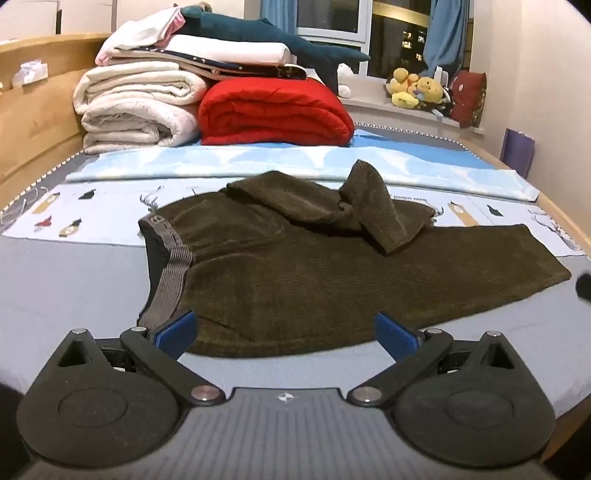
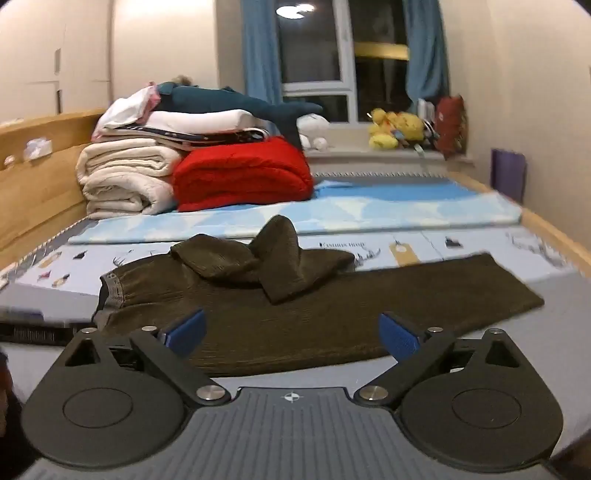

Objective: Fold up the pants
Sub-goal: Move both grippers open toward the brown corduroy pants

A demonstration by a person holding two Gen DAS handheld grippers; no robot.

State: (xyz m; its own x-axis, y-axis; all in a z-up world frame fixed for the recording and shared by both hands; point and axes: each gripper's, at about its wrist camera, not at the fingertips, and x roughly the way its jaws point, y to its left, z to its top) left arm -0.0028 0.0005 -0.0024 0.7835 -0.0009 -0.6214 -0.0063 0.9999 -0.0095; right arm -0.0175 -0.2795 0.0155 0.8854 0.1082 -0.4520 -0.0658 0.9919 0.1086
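Folding not yet begun: the dark olive corduroy pants (image 1: 295, 280) lie mid-frame on the bed (image 1: 74, 288), one leg crumpled over the other, while left claw (image 1: 286, 328) and right claw (image 2: 291, 332) hover spread wide, empty; straightening that leg likely comes next.

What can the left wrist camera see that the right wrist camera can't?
Only the left wrist view shows lit windows of a building outside and a small dark blob at its right edge. Only the right wrist view shows a round ceiling lamp mirrored in the window glass and a flat black bar lying beside the waistband. Both show the crumpled dark olive corduroy pants, the folded red blanket, the yellow plush toys, and open jaws with nothing between them.
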